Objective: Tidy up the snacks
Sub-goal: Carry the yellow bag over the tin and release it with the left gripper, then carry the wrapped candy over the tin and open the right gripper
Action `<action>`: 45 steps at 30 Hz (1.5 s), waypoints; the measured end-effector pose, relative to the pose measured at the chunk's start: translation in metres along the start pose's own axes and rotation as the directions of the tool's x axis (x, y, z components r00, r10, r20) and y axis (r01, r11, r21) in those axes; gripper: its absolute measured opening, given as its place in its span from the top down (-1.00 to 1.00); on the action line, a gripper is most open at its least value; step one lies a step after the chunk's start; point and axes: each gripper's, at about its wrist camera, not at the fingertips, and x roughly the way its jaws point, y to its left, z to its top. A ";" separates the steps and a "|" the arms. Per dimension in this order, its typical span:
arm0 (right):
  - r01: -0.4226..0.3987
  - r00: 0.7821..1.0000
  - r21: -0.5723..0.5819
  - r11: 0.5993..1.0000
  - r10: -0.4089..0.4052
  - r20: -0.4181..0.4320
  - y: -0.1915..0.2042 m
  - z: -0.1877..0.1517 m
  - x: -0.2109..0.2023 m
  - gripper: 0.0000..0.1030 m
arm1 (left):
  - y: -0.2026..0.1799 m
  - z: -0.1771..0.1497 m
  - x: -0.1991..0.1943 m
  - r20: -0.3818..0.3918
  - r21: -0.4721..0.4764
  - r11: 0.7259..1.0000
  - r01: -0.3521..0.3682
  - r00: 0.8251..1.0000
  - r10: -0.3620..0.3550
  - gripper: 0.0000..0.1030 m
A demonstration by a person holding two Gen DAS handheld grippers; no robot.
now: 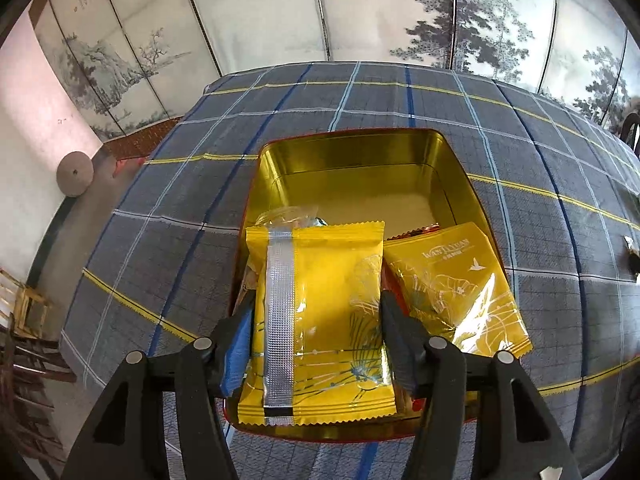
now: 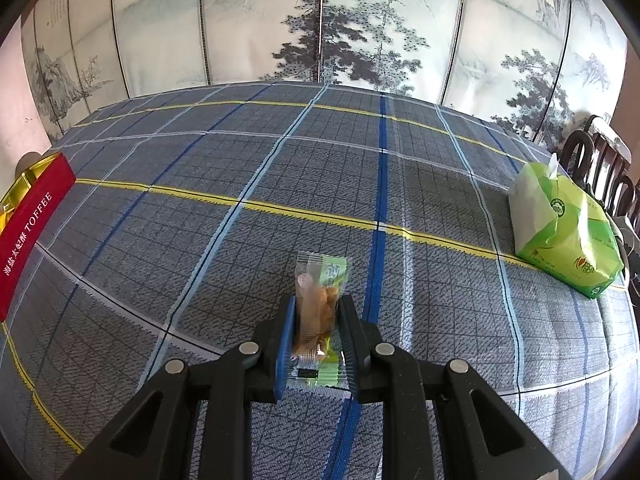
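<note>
A yellow snack packet [image 1: 320, 320] is seen at lower centre, over the gold tin [image 1: 352, 176], between the spread, non-pressing jaws of the left tool [image 1: 316, 312]. A small green-wrapped snack [image 2: 318, 312] is clamped by the right tool [image 2: 318, 320], lower centre, above the table [image 2: 240, 184].

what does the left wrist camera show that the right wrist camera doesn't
Only the left wrist view shows the tin's gold inside, the yellow packet between the left gripper's fingers, and a second yellow packet beside it. Only the right wrist view shows the right gripper shut on a small green snack, plus a green tissue pack. Both show the plaid tablecloth and painted screen.
</note>
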 end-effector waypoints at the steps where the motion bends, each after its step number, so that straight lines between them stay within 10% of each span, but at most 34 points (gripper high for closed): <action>1: -0.001 1.000 0.013 1.000 0.001 0.000 0.000 0.000 0.000 0.58 | 0.000 0.000 -0.001 0.003 0.001 1.000 0.000 1.000 0.000 -0.13; 24: 0.071 0.997 0.117 0.991 -0.069 -0.020 0.012 0.010 -0.008 0.60 | 0.010 0.000 -0.039 0.099 -0.054 0.999 -0.008 0.995 0.014 -0.50; 45: -0.259 0.963 -0.096 0.961 0.265 0.048 0.195 0.050 -0.074 0.60 | 0.065 -0.023 -0.055 0.102 -0.194 0.981 -0.023 0.994 0.043 -0.62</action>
